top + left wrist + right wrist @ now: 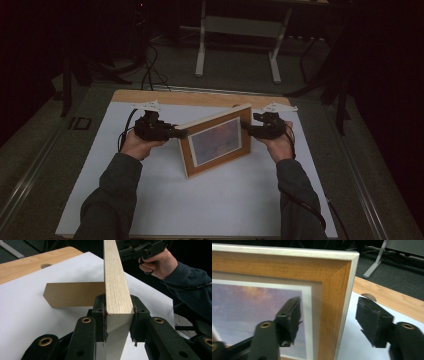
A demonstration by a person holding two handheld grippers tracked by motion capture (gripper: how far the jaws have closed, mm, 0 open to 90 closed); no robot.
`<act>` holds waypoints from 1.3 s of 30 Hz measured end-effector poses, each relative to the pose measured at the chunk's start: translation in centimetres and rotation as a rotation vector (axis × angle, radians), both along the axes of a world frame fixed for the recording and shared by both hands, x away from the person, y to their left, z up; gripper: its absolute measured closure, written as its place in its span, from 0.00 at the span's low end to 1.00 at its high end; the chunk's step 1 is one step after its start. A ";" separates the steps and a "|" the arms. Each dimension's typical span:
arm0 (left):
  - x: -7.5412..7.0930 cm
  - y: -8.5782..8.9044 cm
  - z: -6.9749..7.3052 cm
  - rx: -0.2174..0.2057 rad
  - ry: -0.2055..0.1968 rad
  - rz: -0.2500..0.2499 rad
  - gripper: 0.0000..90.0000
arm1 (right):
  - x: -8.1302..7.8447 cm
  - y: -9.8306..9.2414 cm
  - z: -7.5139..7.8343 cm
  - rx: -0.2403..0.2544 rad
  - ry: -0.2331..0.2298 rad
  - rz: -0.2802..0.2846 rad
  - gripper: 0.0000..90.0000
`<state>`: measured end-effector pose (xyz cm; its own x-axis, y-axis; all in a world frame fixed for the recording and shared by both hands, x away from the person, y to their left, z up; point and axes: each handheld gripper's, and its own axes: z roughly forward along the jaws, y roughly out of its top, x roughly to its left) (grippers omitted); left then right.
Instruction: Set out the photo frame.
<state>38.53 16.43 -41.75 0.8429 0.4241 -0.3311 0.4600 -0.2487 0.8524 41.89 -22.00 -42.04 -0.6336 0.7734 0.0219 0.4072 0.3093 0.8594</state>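
Left claw (117,315) gripped the frame's (217,140) edge | your right claw (329,322) stood wide around the other edge, pads clear | frame upright mid-desk (225,210)

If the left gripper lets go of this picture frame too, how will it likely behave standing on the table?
The picture frame looks stiff: solid wooden borders with a thick edge. It stands upright and narrow, so it probably tips easily, though the brown back stand resting on the white sheet may prop it. Its glazed front is likely fragile in a fall. The left gripper clamps its edge; the right gripper straddles it, open.
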 end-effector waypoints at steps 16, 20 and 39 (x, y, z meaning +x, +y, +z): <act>-1.6 -1.3 -0.6 0.139 -0.003 0.085 0.78 | 2.6 0.8 -0.2 0.044 0.059 0.094 0.23; -1.0 -0.9 -0.9 0.101 0.023 0.038 0.80 | 3.1 0.6 -0.5 0.091 0.086 0.122 0.25; 0.6 0.5 -1.3 0.076 0.020 0.189 0.75 | 0.2 -1.0 -1.2 0.133 0.100 0.138 0.64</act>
<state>39.12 16.90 -43.09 0.7392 0.5989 -0.3082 0.5217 -0.2196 0.8244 42.09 -22.97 -43.24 -0.7228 0.6656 0.1862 0.4542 0.2544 0.8538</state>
